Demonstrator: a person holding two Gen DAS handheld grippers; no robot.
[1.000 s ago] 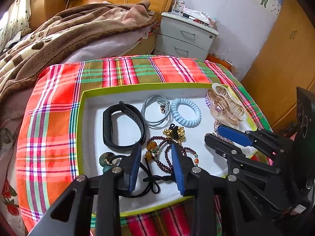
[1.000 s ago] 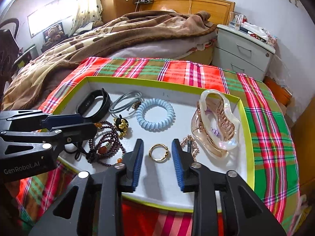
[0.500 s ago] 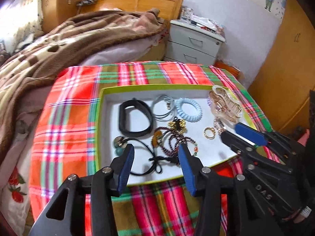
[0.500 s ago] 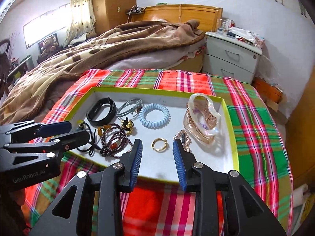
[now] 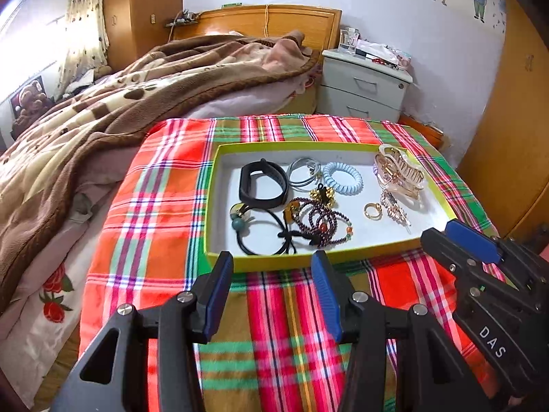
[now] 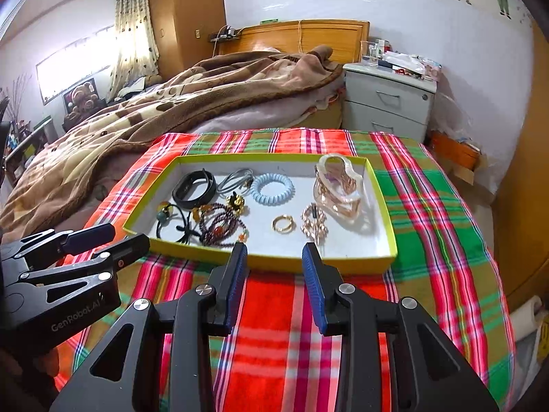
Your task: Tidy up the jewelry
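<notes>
Both of my grippers are sitting over the plaid cloth [image 5: 151,213] right now, short of the near wall of the jewelry tray [image 5: 343,257], which sits on that cloth near its far edge. Left gripper [image 5: 272,267] has its jaws apart, nothing between them, tips just at the tray's near rim; they've just been opening wider. Right gripper [image 6: 272,257] has jaws apart too, empty, lined up with the middle of the near rim.

Inside the tray: black band [image 5: 262,185] and grey cord loops [image 5: 303,176] along the far edge toward the left, blue coil hair tie [image 5: 343,178] mid-far edge, big clear claw clip [image 6: 338,185] in the far right corner. Gold ring [image 6: 283,223] and a small rose-gold clip [image 6: 314,223] sit near the middle-right, just beside each other. Near left corner is crowded: black elastic with beads [image 5: 260,230], dark red bead bracelet [image 5: 317,223] and a gold-flower piece [image 5: 322,194], all tangled or touching.

Open floor in the tray is mostly the near right corner. Plenty of bare cloth in front of the tray and to its left; the brown blanket [image 5: 103,110] crowds the left edge of the bed.
</notes>
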